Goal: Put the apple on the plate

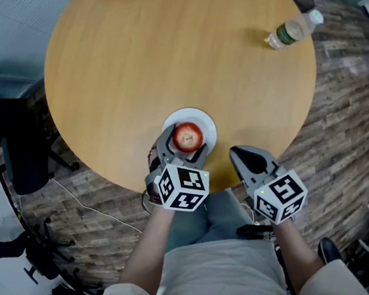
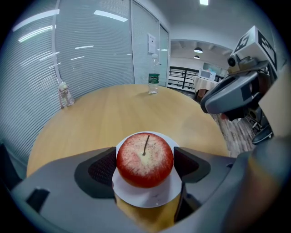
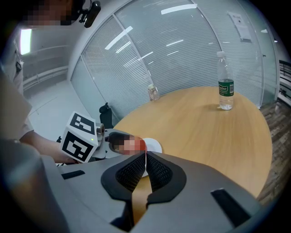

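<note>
One apple (image 2: 145, 159), red with a pale speckled top and its stalk upward, is seen resting on the single white plate (image 2: 146, 199), which lies at the near edge of the round wooden worktop (image 1: 160, 53). The apple is gripped by the left tool (image 1: 183, 145): its two jaws are spread wide, and a ribbed pad is pressed against each side of the fruit. The right tool (image 1: 246, 158) is held just beside the plate, off the worktop's rim, with its jaws drawn almost together and nothing between them. Two marker cubes are counted, one on each tool (image 1: 184, 186) (image 1: 281, 196), printed with black-and-white squares but no letters. One clear bottle (image 1: 292, 31) with a green label is seen far across the worktop, and one smaller clear container (image 2: 65, 94) at the worktop's edge by the glass wall. The label's print cannot be read, nor the one sheet (image 2: 151, 43) fixed to the glass.
</note>
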A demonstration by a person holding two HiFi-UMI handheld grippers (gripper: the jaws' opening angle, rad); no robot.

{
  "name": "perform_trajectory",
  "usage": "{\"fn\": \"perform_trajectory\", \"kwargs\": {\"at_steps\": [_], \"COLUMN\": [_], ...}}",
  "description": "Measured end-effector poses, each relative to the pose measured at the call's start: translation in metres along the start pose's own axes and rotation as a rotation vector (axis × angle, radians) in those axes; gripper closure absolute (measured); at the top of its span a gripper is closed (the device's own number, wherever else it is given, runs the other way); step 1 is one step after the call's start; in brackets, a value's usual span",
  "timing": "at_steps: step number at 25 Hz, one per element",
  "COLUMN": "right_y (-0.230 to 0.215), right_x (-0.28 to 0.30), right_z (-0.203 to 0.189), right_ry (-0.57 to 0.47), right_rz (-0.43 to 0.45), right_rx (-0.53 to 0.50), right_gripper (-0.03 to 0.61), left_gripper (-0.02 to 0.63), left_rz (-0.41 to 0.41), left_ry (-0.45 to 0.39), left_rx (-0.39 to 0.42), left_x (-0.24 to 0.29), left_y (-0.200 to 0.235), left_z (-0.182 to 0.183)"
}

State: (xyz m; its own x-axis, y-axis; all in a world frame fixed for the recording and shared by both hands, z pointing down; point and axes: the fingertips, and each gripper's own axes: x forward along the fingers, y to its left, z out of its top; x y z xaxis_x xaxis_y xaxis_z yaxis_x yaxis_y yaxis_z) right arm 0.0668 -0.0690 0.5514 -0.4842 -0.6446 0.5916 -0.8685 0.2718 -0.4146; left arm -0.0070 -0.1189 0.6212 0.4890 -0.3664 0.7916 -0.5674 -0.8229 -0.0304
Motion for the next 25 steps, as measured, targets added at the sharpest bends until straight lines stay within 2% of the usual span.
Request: {"fn": "perform_trajectory", "kwargs": {"at_steps": [8, 19, 25], "right_y": [-0.003, -0.005, -0.002], "right_x": [0.001, -0.002, -0.006], "right_z": [0.001, 0.002, 0.006], "right_ry": [0.003, -0.008, -0.023], "right_rz": [0.000, 0.001, 0.004], "right_rx": [0.003, 0.010, 0.002], "right_gripper": [0.548, 0.548, 0.548], "left_gripper": [0.181, 0.175, 0.175], "left_rz": [-0.005, 0.008, 0.003], "left_ry": [-0.006, -0.026, -0.083], "left_rx": [-0.003, -0.014, -0.040], "left_x": [0.002, -0.002, -0.018], "left_y": [-0.001, 0.004, 0.005], "left_z": [0.001, 0.007, 0.019]}}
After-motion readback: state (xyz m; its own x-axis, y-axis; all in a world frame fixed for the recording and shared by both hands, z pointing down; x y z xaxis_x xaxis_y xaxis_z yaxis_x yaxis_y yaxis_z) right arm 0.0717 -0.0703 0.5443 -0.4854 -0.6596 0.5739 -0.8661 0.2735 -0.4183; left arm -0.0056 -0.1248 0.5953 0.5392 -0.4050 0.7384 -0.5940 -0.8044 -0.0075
